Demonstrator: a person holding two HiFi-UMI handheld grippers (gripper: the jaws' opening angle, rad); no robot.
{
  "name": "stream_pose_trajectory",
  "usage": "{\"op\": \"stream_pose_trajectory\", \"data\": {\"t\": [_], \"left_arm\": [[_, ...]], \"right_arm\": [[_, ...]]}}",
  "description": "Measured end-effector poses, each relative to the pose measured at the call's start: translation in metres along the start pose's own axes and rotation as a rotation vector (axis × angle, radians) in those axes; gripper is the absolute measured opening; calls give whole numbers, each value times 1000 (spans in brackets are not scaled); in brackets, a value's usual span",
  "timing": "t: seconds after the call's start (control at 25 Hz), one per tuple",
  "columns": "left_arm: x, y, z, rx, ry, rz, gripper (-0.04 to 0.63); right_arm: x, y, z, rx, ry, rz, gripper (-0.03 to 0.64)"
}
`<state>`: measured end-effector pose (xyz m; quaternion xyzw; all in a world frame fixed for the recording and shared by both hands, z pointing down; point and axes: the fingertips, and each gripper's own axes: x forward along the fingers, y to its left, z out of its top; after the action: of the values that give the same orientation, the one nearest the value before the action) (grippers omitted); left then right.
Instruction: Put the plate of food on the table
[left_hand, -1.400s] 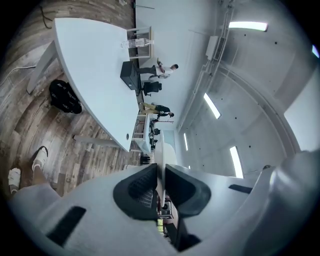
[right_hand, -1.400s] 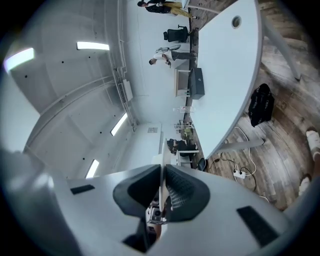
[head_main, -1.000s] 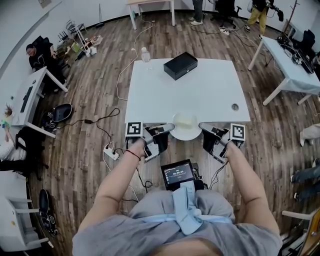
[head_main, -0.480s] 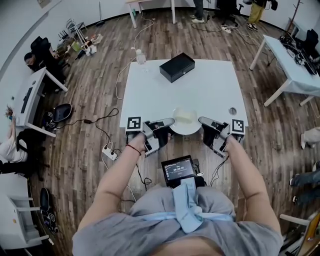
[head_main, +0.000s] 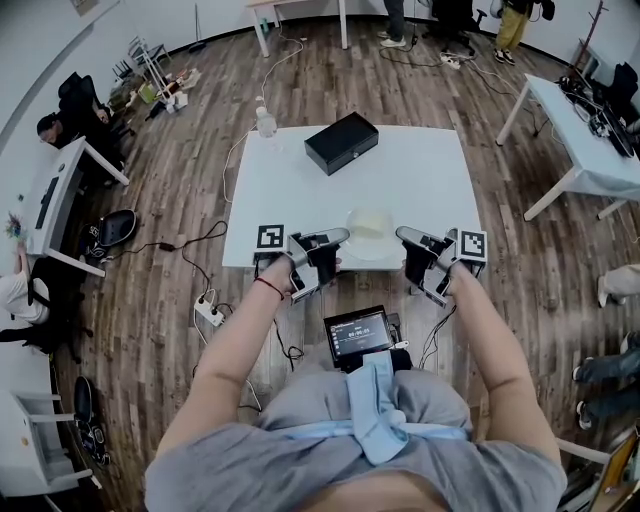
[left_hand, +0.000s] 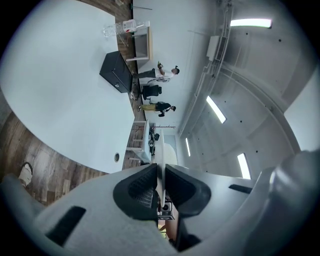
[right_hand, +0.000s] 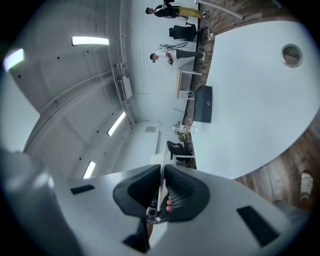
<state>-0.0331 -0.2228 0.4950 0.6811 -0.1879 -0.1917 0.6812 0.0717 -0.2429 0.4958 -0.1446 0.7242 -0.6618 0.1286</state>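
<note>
Left claw (head_main: 341, 237) and right claw (head_main: 401, 236) each pinch an opposite side of the plate (head_main: 371, 246), the left one on its left rim and the right one on its right rim. Seen from the left gripper view, the left claw (left_hand: 159, 186) has its two dark pads pressed onto the thin white edge of the plate (left_hand: 160, 150), with no gap to spare; the right gripper view shows the right claw (right_hand: 161, 192) closed the same way on the plate (right_hand: 161, 176). Nearest the person, a small screen (head_main: 358, 335) sits at the waist, below the two claws. The plate carries pale food (head_main: 368, 222) and lies over the near part of the white worktop (head_main: 420, 175), just inside its front edge; whether it rests on the surface or hangs just above it cannot be told. Farther back on the worktop a black box (head_main: 341, 142) stands well apart from the plate, and a water bottle (head_main: 266, 122) stands near the far left corner. Around the worktop runs a wooden floor (head_main: 180, 190) with cables on it.
</note>
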Motion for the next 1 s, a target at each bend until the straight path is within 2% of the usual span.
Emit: {"op": "stream_pose_trajectory", "data": {"t": [0.48, 0.76, 1.0], "left_arm": [[38, 38, 26, -12, 78, -8, 34], [78, 54, 84, -30, 122, -8, 34], [92, 62, 118, -47, 152, -7, 34]], "right_arm": [[-5, -41, 37, -23, -90, -43, 43], [16, -57, 98, -16, -123, -75, 43], [33, -70, 126, -8, -166, -83, 43]]}}
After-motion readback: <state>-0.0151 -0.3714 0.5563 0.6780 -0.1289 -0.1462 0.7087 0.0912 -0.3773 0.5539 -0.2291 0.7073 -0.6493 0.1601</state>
